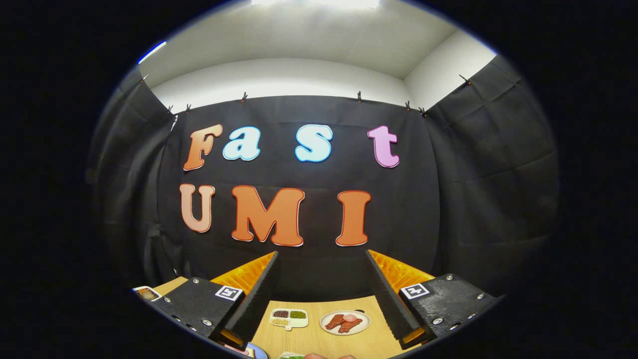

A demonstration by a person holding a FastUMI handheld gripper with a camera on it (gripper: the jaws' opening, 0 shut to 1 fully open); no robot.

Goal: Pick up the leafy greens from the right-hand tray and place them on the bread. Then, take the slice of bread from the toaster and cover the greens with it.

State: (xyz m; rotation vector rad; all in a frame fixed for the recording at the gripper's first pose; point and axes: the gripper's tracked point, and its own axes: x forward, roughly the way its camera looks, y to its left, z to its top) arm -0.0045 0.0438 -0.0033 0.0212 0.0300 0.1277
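Note:
My gripper (321, 264) is held high and level over the wooden table (319, 341), with its two fingers spread wide and nothing between them. A sliver of something green (291, 356) peeks out between the finger bases, too cropped to tell whether it is the leafy greens. A small reddish-brown patch (326, 356) lies beside it, also too cropped to name.
Beyond the fingers lies a white divided dish (289, 318) with small dark, green and tan fillings. To its right is a round plate of reddish meat pieces (345, 322). A small plate (147, 293) sits left of the left finger. Black cloth walls close the booth.

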